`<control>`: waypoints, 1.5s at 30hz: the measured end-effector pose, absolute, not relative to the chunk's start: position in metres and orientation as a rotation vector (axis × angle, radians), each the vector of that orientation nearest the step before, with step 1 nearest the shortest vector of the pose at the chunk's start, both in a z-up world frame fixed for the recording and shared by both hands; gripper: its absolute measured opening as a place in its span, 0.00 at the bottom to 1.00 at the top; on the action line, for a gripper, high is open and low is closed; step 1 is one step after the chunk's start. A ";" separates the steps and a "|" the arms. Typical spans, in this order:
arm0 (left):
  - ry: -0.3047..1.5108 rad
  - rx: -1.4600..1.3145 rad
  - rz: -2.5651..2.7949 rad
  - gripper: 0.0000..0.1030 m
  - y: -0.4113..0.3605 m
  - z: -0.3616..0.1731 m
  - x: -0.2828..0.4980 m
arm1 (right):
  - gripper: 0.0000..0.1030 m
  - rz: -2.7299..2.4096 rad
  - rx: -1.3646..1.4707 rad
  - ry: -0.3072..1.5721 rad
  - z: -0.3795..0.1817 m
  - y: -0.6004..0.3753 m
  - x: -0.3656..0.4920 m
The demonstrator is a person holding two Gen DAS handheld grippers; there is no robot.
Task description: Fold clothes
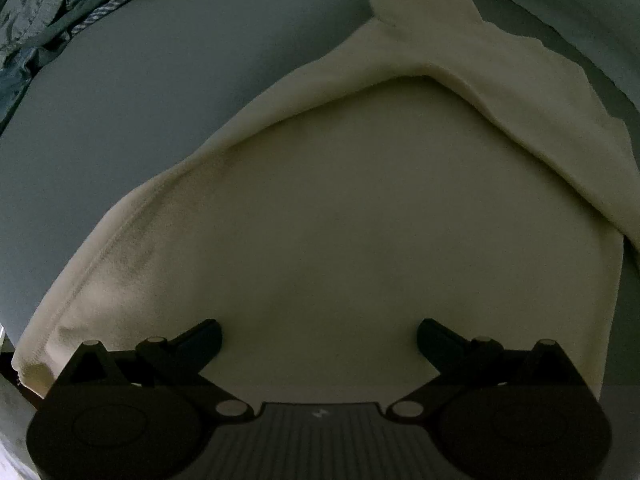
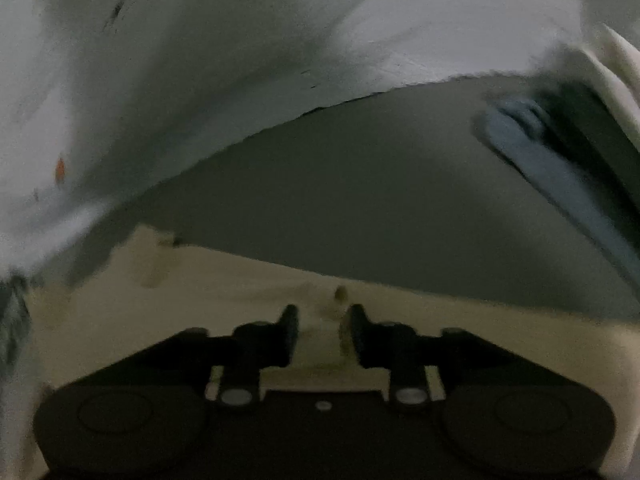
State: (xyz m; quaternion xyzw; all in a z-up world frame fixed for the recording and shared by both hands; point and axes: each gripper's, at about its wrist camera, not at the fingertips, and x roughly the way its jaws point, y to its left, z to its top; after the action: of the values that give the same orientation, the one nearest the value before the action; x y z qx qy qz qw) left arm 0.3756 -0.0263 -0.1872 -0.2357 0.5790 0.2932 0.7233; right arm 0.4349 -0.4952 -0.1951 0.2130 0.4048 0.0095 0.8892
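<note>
A cream garment (image 1: 340,216) lies spread on a grey surface (image 1: 140,100) and fills most of the left wrist view, with a sleeve folded across its top right. My left gripper (image 1: 319,338) hovers over the garment's near part with its jaws wide apart and nothing between them. In the right wrist view my right gripper (image 2: 324,326) has its jaws close together, pinching a fold of the cream garment (image 2: 460,320) near its edge. That view is blurred.
A heap of mixed dark and red clothes (image 1: 48,8) lies at the far left of the surface. In the right wrist view a whitish wall (image 2: 200,60) rises behind the dark surface (image 2: 360,192), with a blurred blue-grey strip (image 2: 560,184) at right.
</note>
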 end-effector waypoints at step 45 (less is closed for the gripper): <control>0.954 -0.747 0.327 1.00 0.238 -0.159 0.196 | 0.36 0.286 0.887 1.100 -0.218 -0.085 0.276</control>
State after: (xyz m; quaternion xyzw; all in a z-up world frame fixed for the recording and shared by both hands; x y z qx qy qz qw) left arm 0.1963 0.2377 -0.1590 -0.3494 0.4465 0.1530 0.8094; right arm 0.2760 -0.0852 -0.2176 0.4062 0.5037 0.1310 0.7511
